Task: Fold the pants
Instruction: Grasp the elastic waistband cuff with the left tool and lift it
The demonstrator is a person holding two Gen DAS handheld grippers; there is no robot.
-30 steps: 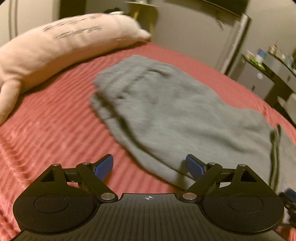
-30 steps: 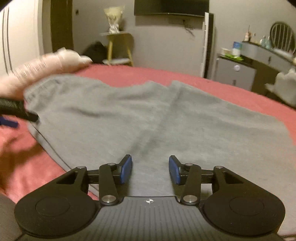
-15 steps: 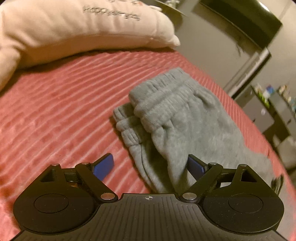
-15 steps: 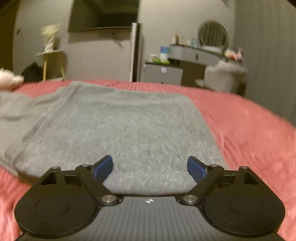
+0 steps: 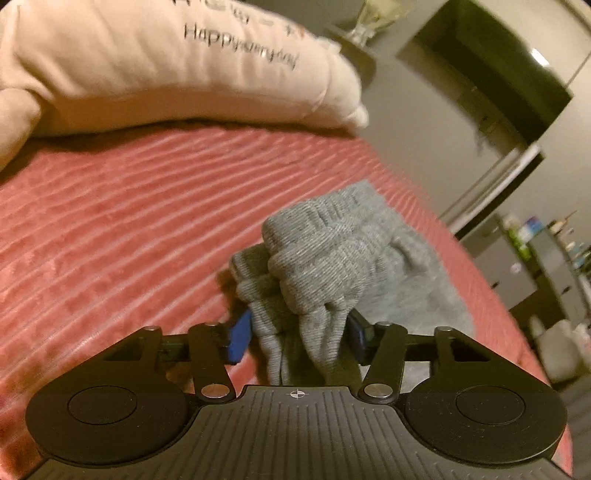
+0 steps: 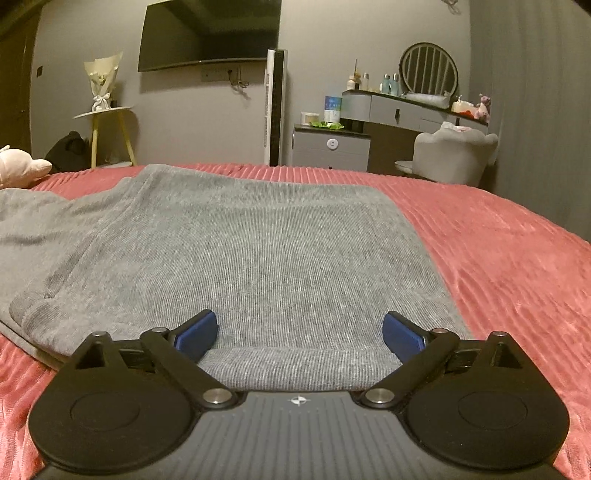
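Pants [image 6: 258, 258], grey knit, lie spread on the red bedspread [image 6: 517, 258]; a hem or cuff edge runs along the near side of the bed in the right wrist view.

Left gripper [image 5: 299, 336]: jaws closing on a bunched wad of ribbed grey fabric, waistband or cuff, I cannot tell which. Both blue pads appear to press the cloth from either side. Half a second ago the same jaws stood wide with the fabric loose between them; a second ago this end lay flatter and further off. So the left side has just taken its grip.

Right gripper [image 6: 299, 332]: jaws opening to nearly full spread, nothing pinched; the flat hem lies between and under the blue fingers [image 6: 195, 328]. A second ago they were much narrower over the middle of the garment; now they sit at the near edge.

Beyond: pale pillow [image 5: 166, 74] with printed lettering at the far edge of the bed, left wrist view. Past the bed, wall-mounted screen [image 6: 210, 33], yellow stool, dresser with mirror.

Reading: one end secured, other end lined up but not yet held. The fold probably waits on the right jaws closing on the hem. Risk: the left grab is a thick bunch and may lift unevenly.
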